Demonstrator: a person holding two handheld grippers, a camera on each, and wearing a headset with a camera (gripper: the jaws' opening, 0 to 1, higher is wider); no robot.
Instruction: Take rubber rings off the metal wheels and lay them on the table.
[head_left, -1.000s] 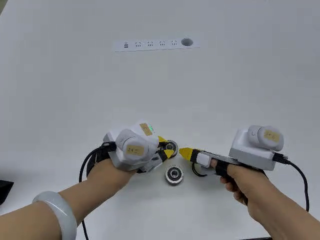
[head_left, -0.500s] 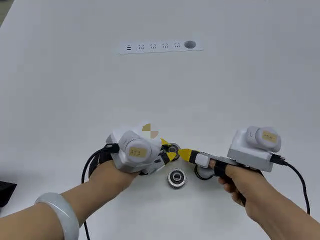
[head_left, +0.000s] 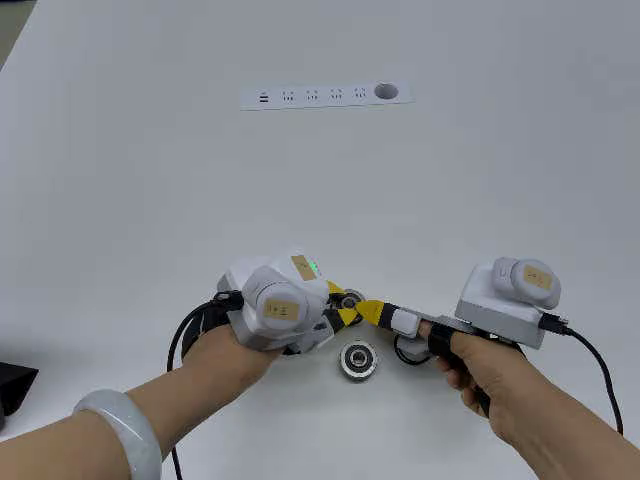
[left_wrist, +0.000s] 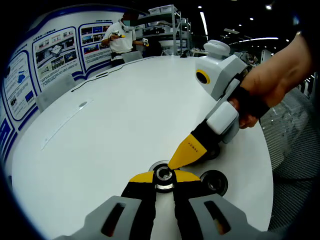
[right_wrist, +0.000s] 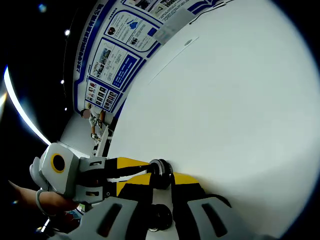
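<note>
Left gripper view first: the left gripper (left_wrist: 164, 180) was clenched on a wheel (left_wrist: 163, 173), one yellow tip on each side of it, the wheel held just above the table (left_wrist: 110, 115). And there, coming in from the right, was the right gripper (left_wrist: 179, 158), its yellow point touching the top edge of that same wheel. A second wheel (left_wrist: 214, 182) lay flat on the table just beside them, to the right.

From the right gripper view, that gripper's own yellow tips stood on either side of the wheel's rim. Were they pinching it or only bracketing it? I could not tell. The left gripper reached in from the left there, jaws on the wheel too.

Over to the head view: both grippers met tip to tip low in the middle of the white table, the left hand (head_left: 228, 350) wrapped round one, the right hand (head_left: 482, 368) round the other. The second wheel sat on the table between the hands, just nearer the person than the meeting tips. A dark ring (head_left: 400, 354) lay on the table under the right gripper's neck, near the second wheel. A pale bracelet (head_left: 115, 428) showed on the left wrist. A white power strip (head_left: 325, 95) lay well apart at the far side.
</note>
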